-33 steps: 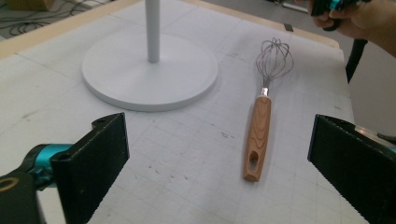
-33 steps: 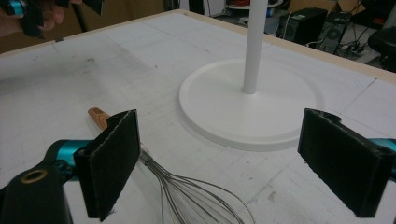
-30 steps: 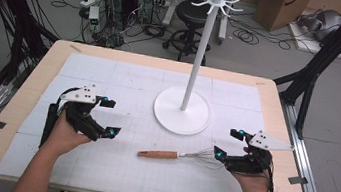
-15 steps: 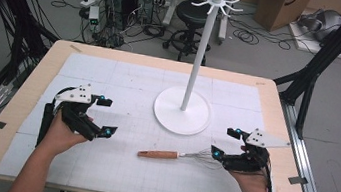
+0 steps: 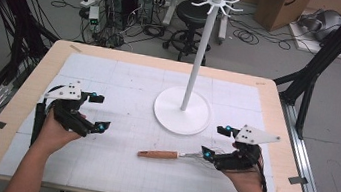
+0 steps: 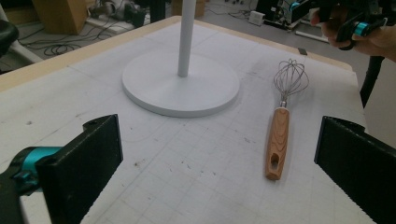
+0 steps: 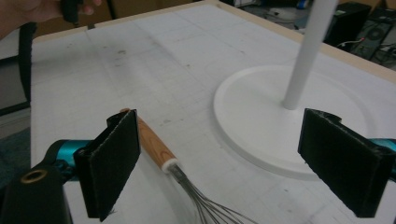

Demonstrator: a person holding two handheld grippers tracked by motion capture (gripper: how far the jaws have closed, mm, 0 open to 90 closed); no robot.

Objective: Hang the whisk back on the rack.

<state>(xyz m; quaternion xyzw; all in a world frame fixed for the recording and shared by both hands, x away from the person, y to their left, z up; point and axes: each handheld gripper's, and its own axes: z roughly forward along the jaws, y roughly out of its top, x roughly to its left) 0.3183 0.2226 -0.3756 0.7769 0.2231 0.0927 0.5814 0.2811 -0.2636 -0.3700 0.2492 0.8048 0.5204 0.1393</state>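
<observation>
The whisk (image 5: pixel 178 154) lies flat just in front of the white stand (image 5: pixel 182 112). The right gripper (image 5: pixel 216 144), jaws spread wide and released, hovers over the whisk's wire end. The left gripper (image 5: pixel 99 112), equally wide open and empty, sits well left of the stand.

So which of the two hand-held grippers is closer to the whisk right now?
The right hand-held gripper: its open jaws sit over the whisk's wire end. The left hand-held gripper, also open, is off past the wooden handle.
</observation>
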